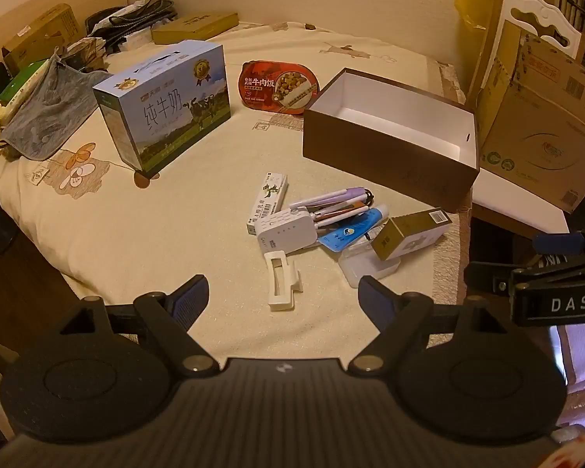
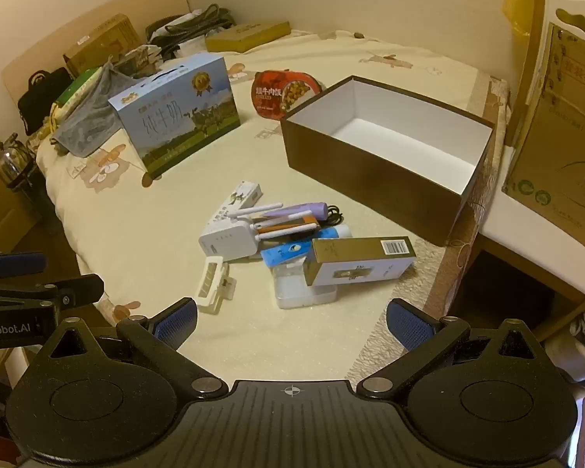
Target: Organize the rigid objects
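Nearest the camera, the left claw (image 1: pixel 282 296) hovers spread wide and empty over the bed (image 1: pixel 136 226), and the right claw (image 2: pixel 291 321) hangs likewise agape. Just beyond them, from left to right, lie a white clip (image 1: pixel 282 282), a white router (image 1: pixel 286 230), a blue tube (image 1: pixel 351 230) and a gold carton (image 1: pixel 411 234), heaped together. The open brown box (image 1: pixel 386 148) stands near, farther right.

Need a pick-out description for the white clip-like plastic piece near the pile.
Start at the open brown cardboard box with white lining on the cream bedsheet, then drop to the pile of small items before it. The white slotted plastic bracket lies alone at the pile's near-left edge; nothing rests on it.
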Available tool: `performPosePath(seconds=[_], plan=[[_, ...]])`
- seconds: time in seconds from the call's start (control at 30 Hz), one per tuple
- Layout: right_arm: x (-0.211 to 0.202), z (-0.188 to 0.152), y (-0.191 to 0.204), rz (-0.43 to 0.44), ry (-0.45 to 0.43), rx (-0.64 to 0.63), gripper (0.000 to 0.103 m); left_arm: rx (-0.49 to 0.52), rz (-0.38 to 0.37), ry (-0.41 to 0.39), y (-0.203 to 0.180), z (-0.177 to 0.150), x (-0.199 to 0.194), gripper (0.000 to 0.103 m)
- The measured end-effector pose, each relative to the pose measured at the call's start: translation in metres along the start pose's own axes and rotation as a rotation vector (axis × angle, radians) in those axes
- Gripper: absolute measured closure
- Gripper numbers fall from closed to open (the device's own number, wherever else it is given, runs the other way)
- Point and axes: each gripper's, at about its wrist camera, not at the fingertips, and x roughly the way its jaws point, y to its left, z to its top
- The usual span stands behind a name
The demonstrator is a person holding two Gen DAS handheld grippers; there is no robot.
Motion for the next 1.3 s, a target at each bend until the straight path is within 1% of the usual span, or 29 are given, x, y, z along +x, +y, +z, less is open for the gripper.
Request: performPosePath(seconds=[1.3], plan=[[0.0031, 0.0009, -0.0007, -0.005, 0.005, -0.002, 0.002, 0.002, 0.006, 0.011, 0.0003, -0.0005, -0.0001, 0.022]])
